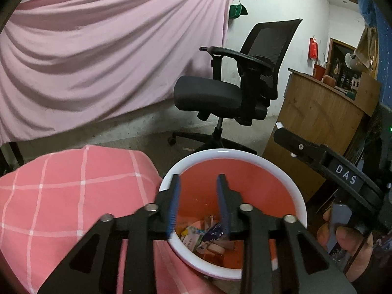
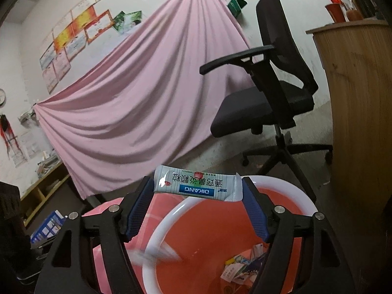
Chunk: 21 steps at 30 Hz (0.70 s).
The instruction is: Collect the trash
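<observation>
Your right gripper (image 2: 198, 189) is clamped on the sachet (image 2: 196, 183) by its two ends, at lower centre, just above the red bin (image 2: 289, 186): placed to fall inside. Your left gripper (image 1: 198, 203) hangs empty, fingers parted, over the bin's wrappers (image 1: 203, 237). Next, likely: let go.

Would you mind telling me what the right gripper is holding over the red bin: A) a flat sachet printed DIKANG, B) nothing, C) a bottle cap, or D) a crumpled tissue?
A: in the right wrist view the right gripper has the pale sachet spanning between its blue pads, above the white-rimmed red bin.
</observation>
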Motion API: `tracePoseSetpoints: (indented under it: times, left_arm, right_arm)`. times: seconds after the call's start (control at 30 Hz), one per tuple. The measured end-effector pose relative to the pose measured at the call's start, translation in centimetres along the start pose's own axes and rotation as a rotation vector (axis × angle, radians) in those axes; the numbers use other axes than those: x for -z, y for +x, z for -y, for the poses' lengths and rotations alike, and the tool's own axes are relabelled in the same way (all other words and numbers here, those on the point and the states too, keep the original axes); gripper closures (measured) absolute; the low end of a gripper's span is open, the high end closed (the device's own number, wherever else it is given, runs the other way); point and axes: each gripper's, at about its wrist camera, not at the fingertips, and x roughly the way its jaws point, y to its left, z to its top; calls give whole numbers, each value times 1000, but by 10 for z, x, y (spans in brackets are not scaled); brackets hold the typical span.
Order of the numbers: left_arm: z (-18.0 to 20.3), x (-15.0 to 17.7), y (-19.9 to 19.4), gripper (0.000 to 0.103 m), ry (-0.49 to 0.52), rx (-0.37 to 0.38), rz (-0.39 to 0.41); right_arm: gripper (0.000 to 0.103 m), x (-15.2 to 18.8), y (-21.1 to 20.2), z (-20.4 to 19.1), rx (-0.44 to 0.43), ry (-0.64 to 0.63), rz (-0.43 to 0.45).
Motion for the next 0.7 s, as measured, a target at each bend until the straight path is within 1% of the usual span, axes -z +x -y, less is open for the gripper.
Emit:
tracePoseSetpoints:
  times: [0.13,0.23,0.37,0.47,0.53,0.6,0.7]
  left_arm:
    - [-5,0,-6,70,-29,5,14]
    - [-10,-1,-12,69,-41,-3,22]
    - [-20,-1,-23,61,-59,-21,40]
    - [-28,-2,-34,60,-73,-36,54]
    - [-34,-2,-43,57,-82,-48,63]
    - [-39,-1,-53,48,-94,-62,77]
    - [-48,1,-68,45,-111,-85,103]
  right_arm:
    - [30,1,4,1,11,8,-22]
    - [26,1,4,0,22,4,-25]
    - [22,1,5,-3,26,-3,-25]
    - [18,2,4,-6,31,-12,-21]
    - [13,2,3,-9,31,-22,-12]
    - [7,3,1,-13,28,-34,3]
    - [2,3,-4,-21,20,-54,31]
